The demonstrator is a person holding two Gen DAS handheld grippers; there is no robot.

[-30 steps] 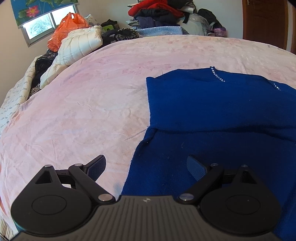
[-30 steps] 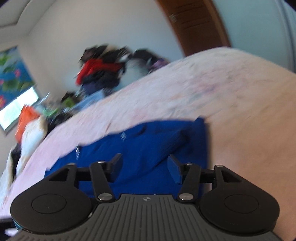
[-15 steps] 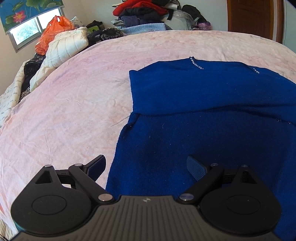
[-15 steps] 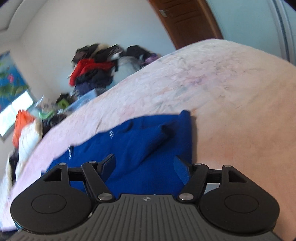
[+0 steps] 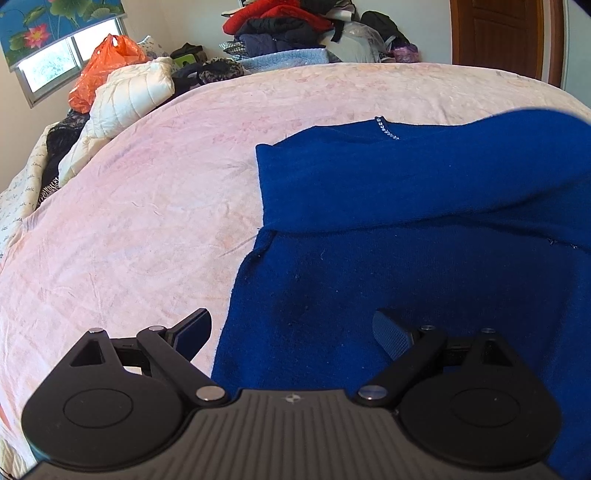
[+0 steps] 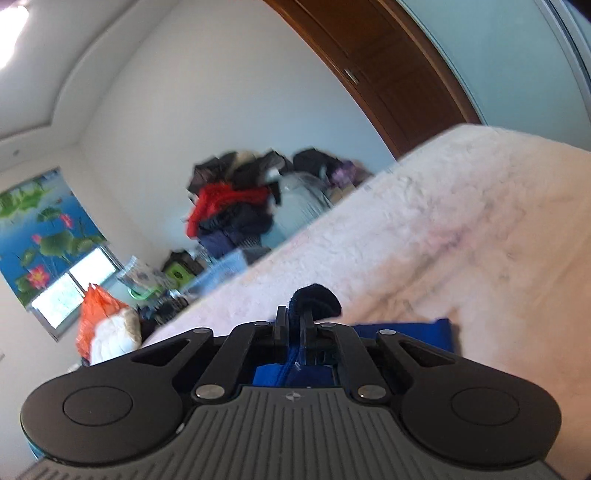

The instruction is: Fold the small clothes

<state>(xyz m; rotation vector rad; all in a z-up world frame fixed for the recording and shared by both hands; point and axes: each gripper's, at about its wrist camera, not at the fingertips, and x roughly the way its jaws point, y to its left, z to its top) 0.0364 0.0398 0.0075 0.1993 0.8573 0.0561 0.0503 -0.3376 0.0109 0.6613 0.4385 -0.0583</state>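
Note:
A royal blue sweater (image 5: pixel 388 236) with small rhinestones at the neckline lies on the pink bedspread (image 5: pixel 147 192), its upper part folded over the lower part. My left gripper (image 5: pixel 291 328) is open and hovers just above the sweater's lower left edge, holding nothing. In the right wrist view my right gripper (image 6: pixel 293 323) is shut on a bunch of the blue sweater (image 6: pixel 314 297), and more blue cloth shows below it. In the left wrist view the sweater's right side (image 5: pixel 535 129) is raised off the bed.
A cream quilted jacket (image 5: pixel 129 92) and an orange plastic bag (image 5: pixel 103 70) lie at the bed's far left edge. A heap of clothes (image 5: pixel 288 26) is piled behind the bed. A brown wooden door (image 5: pixel 498 33) stands at the far right.
My right gripper has shut on the sweater's edge and lifted it, tilting upward. The sweater's right side has risen in the left view. My left gripper stays open and has shifted slightly.

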